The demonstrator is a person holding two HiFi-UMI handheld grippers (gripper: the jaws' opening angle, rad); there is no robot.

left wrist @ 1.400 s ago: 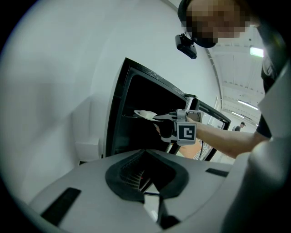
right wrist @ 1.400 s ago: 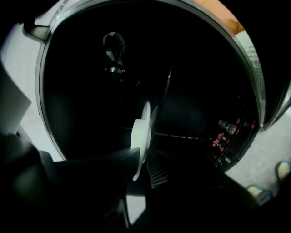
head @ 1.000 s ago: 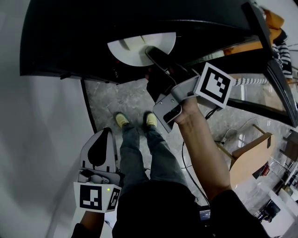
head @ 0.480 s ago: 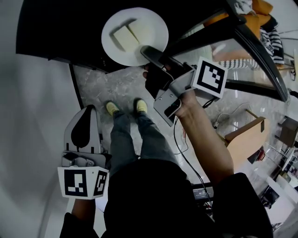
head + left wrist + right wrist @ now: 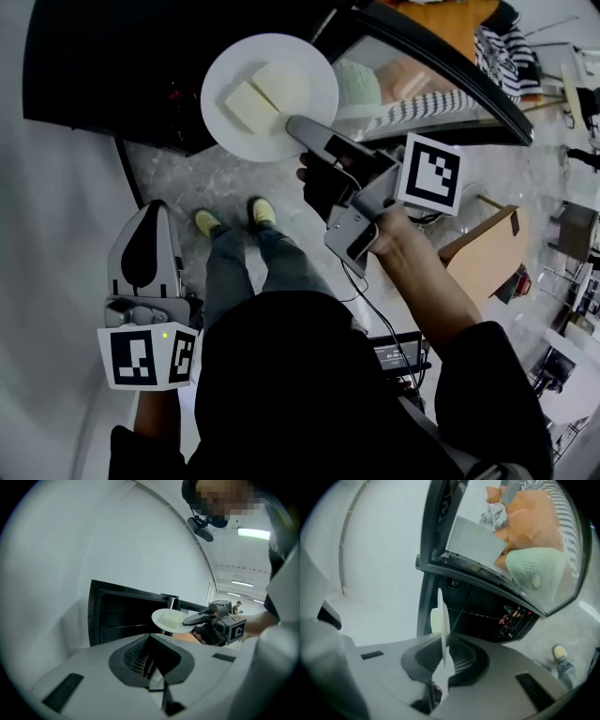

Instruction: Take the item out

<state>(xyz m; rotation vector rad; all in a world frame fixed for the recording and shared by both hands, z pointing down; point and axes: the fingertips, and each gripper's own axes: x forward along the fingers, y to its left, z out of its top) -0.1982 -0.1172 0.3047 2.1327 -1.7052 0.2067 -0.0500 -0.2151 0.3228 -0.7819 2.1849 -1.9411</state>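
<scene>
- The right gripper (image 5: 298,128) has its jaws clamped on the near rim of the plate (image 5: 305,80); its own view shows the rim edge-on between the pads, caught only at the edge.
- The plate carries two pale slabs (image 5: 251,105) side by side near its middle; it hangs in the air in front of the black oven (image 5: 103,66), clear of the cavity and above the floor (image 5: 216,178).
- The oven's glass door (image 5: 450,70) stands open to the right of the plate.
- The left gripper (image 5: 150,217) hangs low at the left, well apart from the plate; its jaws are together on nothing.
- Judgement: the item looks to be out of the oven; what remains is carrying it to somewhere it can be set down.
- To do that well:
  - hold the plate level, since a rim pinch gives little hold against tipping and the slabs could slide;
  - move slowly, with no wrist roll;
  - steer clear of the door edge;
  - the free left gripper could support the far rim if the plate sags.
</scene>
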